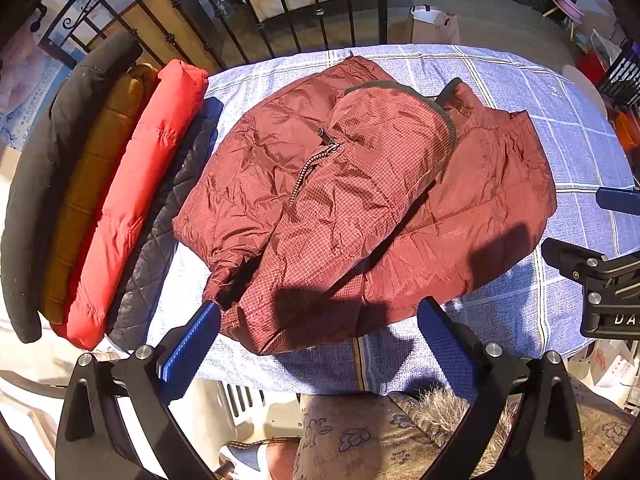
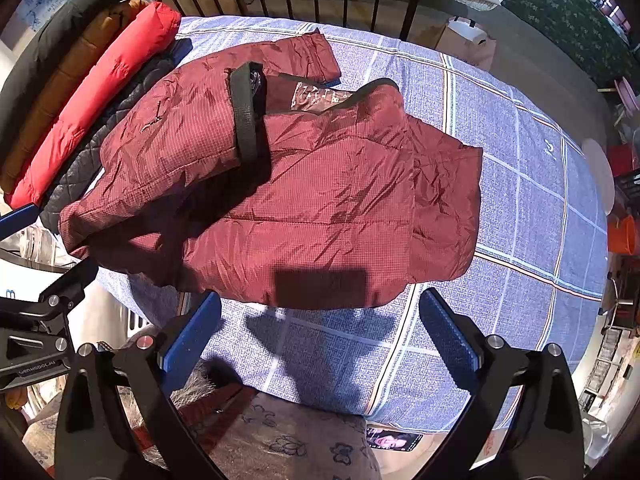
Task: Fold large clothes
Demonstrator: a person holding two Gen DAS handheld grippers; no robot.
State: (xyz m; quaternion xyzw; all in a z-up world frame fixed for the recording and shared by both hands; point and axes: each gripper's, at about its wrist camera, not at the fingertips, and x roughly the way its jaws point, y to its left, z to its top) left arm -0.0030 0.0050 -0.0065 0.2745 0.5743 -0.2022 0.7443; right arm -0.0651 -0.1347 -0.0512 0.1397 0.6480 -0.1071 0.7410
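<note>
Maroon jacket lay partly folded mid-table on the checked cloth, long axis roughly 10-to-4 in the right wrist view. Left gripper spread wide, empty, near hem at 12 just past the fingertips. Right gripper likewise released, hem at 12, slightly farther off. Left looked nearer for the next grab.

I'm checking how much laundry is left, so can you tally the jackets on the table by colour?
Maroon jacket, spread on the checked cloth, partly folded: 1
Black jacket, rolled at the side: 1
Tan jacket: 1
Bright red jacket: 1
Dark quilted jacket: 1
Total: 5
</note>
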